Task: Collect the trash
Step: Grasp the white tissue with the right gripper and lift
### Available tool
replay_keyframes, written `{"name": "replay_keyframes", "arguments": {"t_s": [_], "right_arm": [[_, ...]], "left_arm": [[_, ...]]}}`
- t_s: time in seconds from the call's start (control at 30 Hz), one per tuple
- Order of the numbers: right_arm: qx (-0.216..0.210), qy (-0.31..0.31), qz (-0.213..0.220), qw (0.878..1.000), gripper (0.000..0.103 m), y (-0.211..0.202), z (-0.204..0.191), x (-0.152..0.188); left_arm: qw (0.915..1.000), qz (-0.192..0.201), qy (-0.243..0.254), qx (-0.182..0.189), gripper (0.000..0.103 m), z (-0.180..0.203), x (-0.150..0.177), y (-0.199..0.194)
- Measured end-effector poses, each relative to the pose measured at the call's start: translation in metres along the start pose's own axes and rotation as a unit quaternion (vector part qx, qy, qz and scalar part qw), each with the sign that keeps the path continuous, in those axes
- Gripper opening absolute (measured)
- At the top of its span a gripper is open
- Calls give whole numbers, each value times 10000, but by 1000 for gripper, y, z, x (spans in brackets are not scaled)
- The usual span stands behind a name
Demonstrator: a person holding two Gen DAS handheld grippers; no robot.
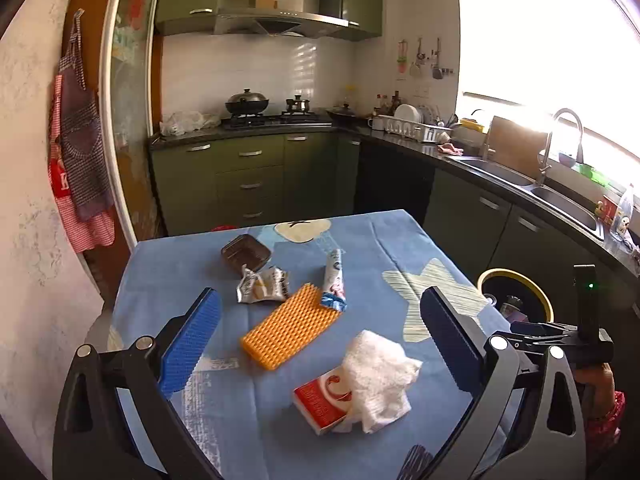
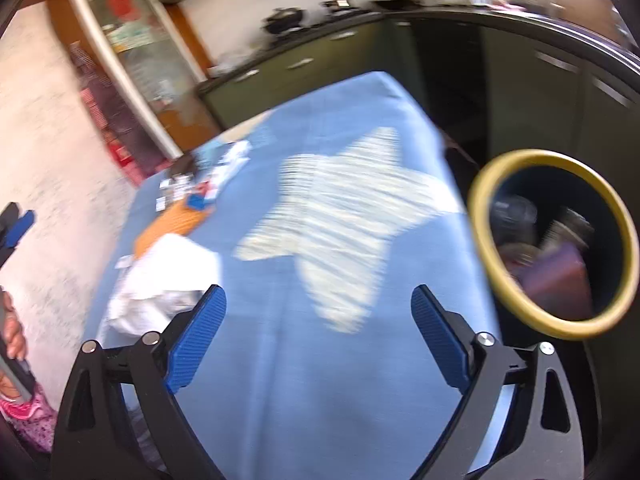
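I look into a home kitchen: green cabinets (image 1: 248,168), gas stove (image 1: 276,119), range hood (image 1: 280,22), sink (image 1: 516,174), hanging aprons (image 1: 78,140).

Daylight floods in from the window (image 1: 560,32) at the upper right of my left wrist view, blown out to pure white glare, with haze washing over the sink (image 1: 520,176) below it. The rest of that view is sharp and evenly lit. My right wrist view is smeared by motion blur throughout; the star print (image 2: 344,216) streaks. Fisheye bending curves the edges and darkens the corners.
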State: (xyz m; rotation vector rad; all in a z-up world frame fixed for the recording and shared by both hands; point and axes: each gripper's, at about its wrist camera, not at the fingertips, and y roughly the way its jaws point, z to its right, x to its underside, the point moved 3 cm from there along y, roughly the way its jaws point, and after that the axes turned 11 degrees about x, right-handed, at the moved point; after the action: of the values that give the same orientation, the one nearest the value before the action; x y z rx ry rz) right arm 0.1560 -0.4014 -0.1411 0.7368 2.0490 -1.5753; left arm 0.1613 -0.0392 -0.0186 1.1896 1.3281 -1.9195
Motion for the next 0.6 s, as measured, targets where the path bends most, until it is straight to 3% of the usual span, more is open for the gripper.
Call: {"name": "replay_keyframes", "arguments": {"t_s": [0.13,0.27,0.47,0.6], "right_arm": [[-537,-775,87,9955,87,6,-73,-3],[-645,-1585,144,9851,87,12,-133,4],[-332,-2191,168,9750,87,26,-169,12],[-267,-2303,-39,9727,79,40,-175,16]], "left_arm": [[9996,-25,-265,-104,98,-22,18,-8],[9989,-56,-450,-99,98,-38,32,-9],[9979,-103,-635,-40,98,-51,45,-9],[9970,-130,-763,2,98,-57,50,-7]]}}
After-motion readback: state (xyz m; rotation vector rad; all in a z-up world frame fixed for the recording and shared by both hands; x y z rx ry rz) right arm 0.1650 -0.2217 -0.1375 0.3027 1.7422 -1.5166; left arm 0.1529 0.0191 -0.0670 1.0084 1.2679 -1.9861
